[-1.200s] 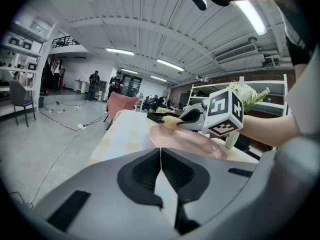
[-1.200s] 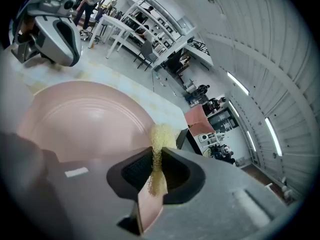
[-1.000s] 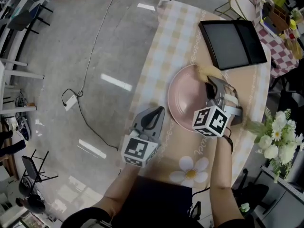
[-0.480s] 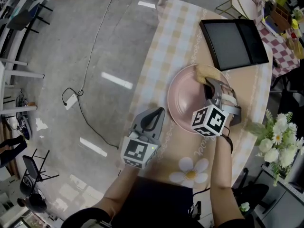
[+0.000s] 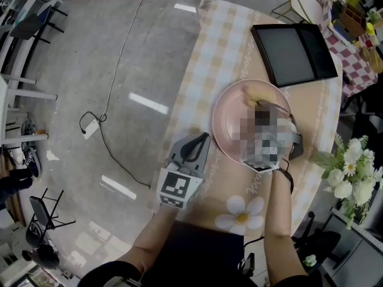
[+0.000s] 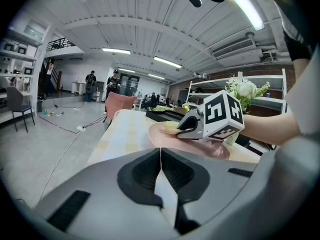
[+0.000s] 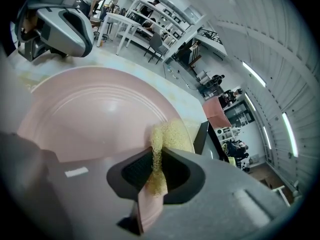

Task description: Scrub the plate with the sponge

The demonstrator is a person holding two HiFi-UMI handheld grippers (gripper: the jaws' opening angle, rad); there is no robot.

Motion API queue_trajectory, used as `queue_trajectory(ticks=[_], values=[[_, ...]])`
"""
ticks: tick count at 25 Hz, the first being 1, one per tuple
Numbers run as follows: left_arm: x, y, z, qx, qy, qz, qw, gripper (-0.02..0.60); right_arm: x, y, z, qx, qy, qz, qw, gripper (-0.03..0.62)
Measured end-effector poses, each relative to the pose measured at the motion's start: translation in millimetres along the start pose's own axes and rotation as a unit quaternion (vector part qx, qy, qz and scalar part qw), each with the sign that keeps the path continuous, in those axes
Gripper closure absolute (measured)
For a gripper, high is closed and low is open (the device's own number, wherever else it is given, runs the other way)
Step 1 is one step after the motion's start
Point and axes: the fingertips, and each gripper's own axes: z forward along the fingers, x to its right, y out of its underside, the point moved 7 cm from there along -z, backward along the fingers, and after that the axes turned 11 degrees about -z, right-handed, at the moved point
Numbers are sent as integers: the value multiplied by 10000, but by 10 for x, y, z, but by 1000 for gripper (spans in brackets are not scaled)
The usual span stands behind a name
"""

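A round pink plate lies on the table with my right gripper over its far right part. That gripper is shut on a yellow sponge, which presses on the plate near the far rim. In the right gripper view the sponge is pinched between the jaws of the right gripper and rests on the plate. My left gripper hovers just left of the plate, shut and empty. The left gripper view shows the left gripper, the plate and the sponge.
A black tray sits beyond the plate at the table's far end. White flowers stand at the right. The checked tablecloth ends at the table's left edge over grey floor. A cable runs across the floor.
My right gripper has slid the sponge a little to the left along the plate's far rim. The left gripper has barely moved.
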Motion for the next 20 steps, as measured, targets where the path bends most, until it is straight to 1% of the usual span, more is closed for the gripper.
queue_trajectory(ticks=[12, 17, 20], values=[[10, 8, 22, -75, -84, 199, 9997, 569, -147, -31, -151, 13, -317, 19, 9995, 546], [-18, 44, 21, -60, -86, 145, 9998, 568, -240, -38, -226, 16, -409, 36, 9992, 546], [-21, 74, 27, -135, -90, 195, 9997, 569, -296, -42, -270, 9, -479, 25, 9988, 546]])
